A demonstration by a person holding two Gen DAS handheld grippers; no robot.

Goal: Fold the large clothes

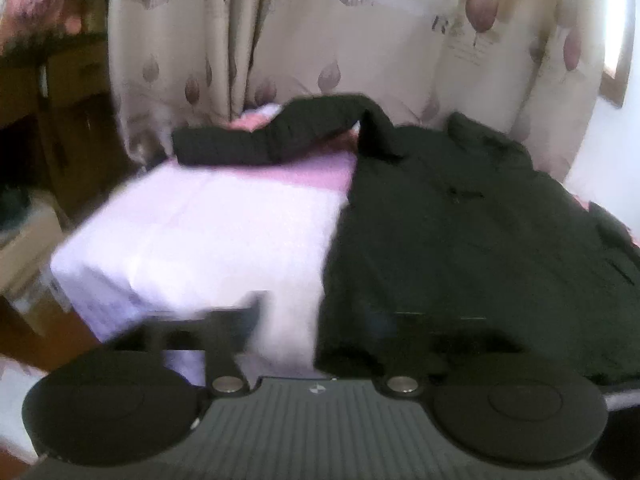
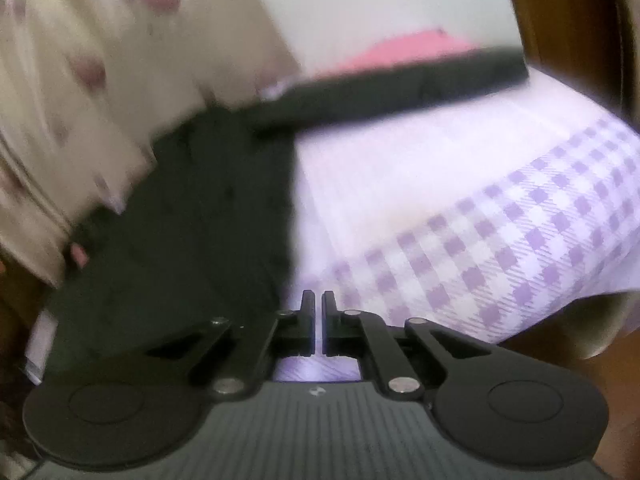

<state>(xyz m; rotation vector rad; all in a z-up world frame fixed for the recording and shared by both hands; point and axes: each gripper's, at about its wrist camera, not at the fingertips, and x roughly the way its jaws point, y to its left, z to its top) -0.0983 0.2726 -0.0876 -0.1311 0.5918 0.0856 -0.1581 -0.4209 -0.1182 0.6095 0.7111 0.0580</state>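
Purple bedsheet (image 2: pixel 460 208) bears the black coat (image 2: pixel 180 220) left of the closed, empty right tool (image 2: pixel 317 312); left tool's state unclear.

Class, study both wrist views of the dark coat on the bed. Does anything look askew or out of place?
Yes: one sleeve of the dark coat sticks straight out sideways across the checked bedsheet instead of lying folded over the body. Both views are motion-blurred, so finer wrinkles cannot be judged.
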